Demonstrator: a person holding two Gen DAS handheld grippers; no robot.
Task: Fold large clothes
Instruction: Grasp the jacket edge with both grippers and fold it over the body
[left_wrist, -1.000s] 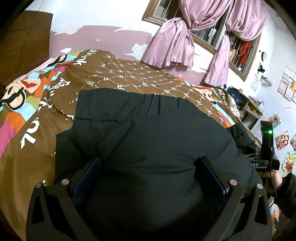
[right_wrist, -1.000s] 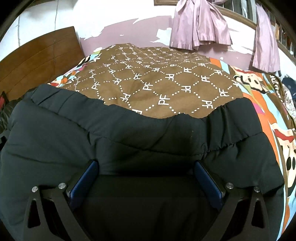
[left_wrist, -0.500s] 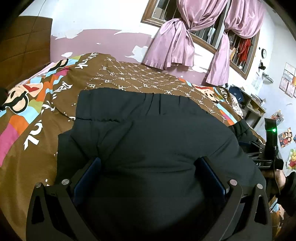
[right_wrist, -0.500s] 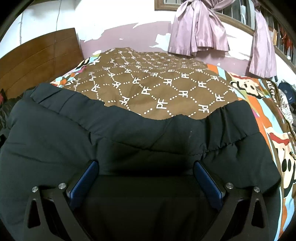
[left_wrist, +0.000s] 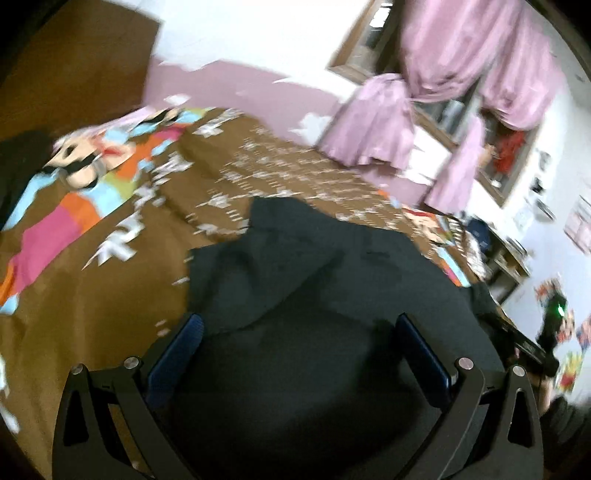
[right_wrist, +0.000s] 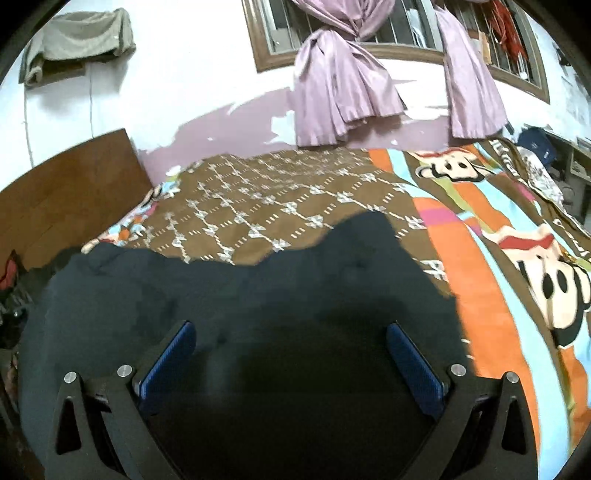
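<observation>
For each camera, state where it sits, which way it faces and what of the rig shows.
Left wrist: on the left gripper, facing across the black garment and bedspread toward the window; its wide-apart fingers and the other gripper show.
Right wrist: on the right gripper, facing the headboard and curtains; only its spread fingers show.
Shared: garment, bedspread, curtains.

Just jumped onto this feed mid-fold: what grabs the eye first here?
A bulky dark padded garment fills the foreground of both views, spread across the brown patterned bedspread with bright cartoon panels. Behind the bed, knotted lilac satin curtains hang at a barred window. The left claw and right claw both sit wide open over the garment.
</observation>
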